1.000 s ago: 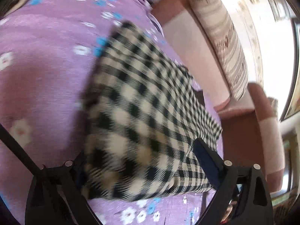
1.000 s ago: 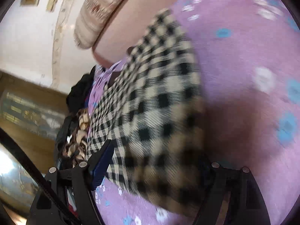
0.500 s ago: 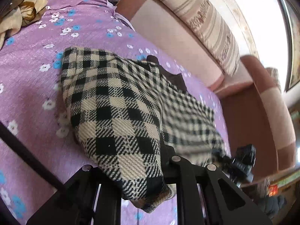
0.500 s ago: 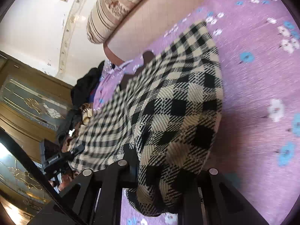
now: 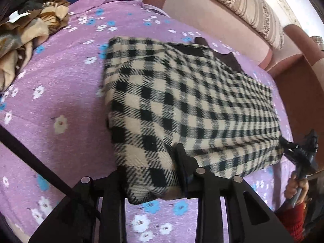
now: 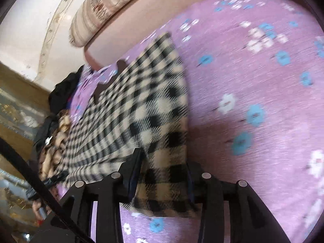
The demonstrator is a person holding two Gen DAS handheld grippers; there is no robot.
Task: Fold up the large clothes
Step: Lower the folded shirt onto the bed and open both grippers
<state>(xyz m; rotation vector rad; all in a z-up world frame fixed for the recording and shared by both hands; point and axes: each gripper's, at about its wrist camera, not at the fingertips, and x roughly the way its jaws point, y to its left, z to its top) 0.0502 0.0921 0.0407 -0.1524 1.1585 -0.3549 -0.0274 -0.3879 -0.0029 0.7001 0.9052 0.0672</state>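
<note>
A black-and-cream checked garment lies spread on the purple flowered bed cover. My left gripper is shut on its near left corner and holds that edge raised off the cover. My right gripper is shut on the near right corner of the same garment; it also shows at the right edge of the left wrist view. The near edge is stretched between the two grippers. A dark lining shows at the garment's far edge.
A pink sofa back with a striped bolster cushion runs along the far side. A heap of brown and cream clothes lies at the left of the cover. The purple cover lies bare right of the garment.
Both grippers went from open over the garment to shut on its near corners. They have drawn the near edge up and toward me, and the garment is pulled flatter.
</note>
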